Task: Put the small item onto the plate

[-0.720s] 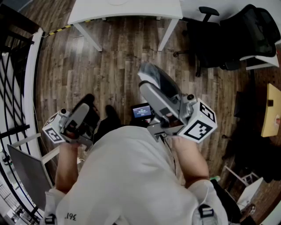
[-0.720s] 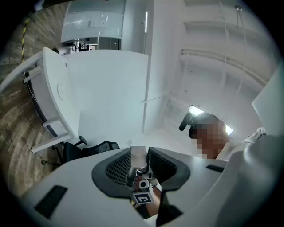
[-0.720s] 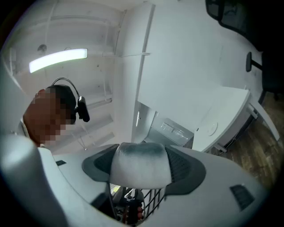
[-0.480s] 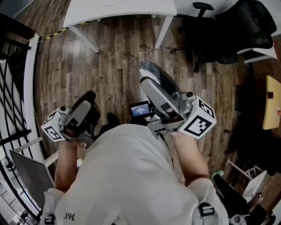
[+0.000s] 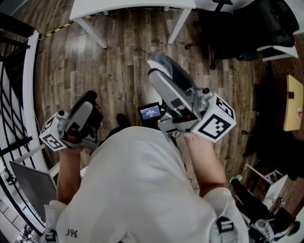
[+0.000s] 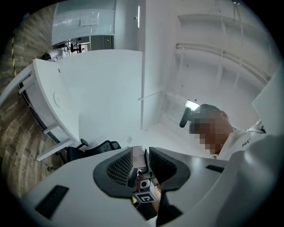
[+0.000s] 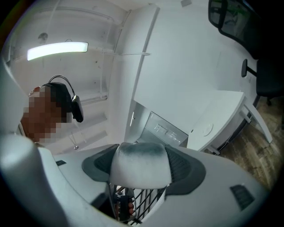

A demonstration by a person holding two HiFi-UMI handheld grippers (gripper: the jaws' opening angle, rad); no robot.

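The small item (image 7: 140,164), a rounded white block with a dark grey top, fills the gap between the pads of my right gripper (image 7: 140,174), which is shut on it. From the head view the item (image 5: 166,75) is held up at chest height over the wooden floor, at the tip of the right gripper (image 5: 160,81). My left gripper (image 5: 88,101) is held at the left, also raised. In the left gripper view its jaws (image 6: 141,159) stand close together with a narrow gap and nothing between them. No plate is in view.
A white table (image 5: 133,6) stands ahead at the top edge, with black office chairs (image 5: 237,28) to its right. A black railing (image 5: 14,95) runs along the left. A small lit screen (image 5: 151,113) sits between the grippers. A pale desk edge (image 5: 292,109) shows far right.
The left gripper has drifted a little to the left and down. The right gripper keeps the item and has barely moved. The table has slid toward the top edge.
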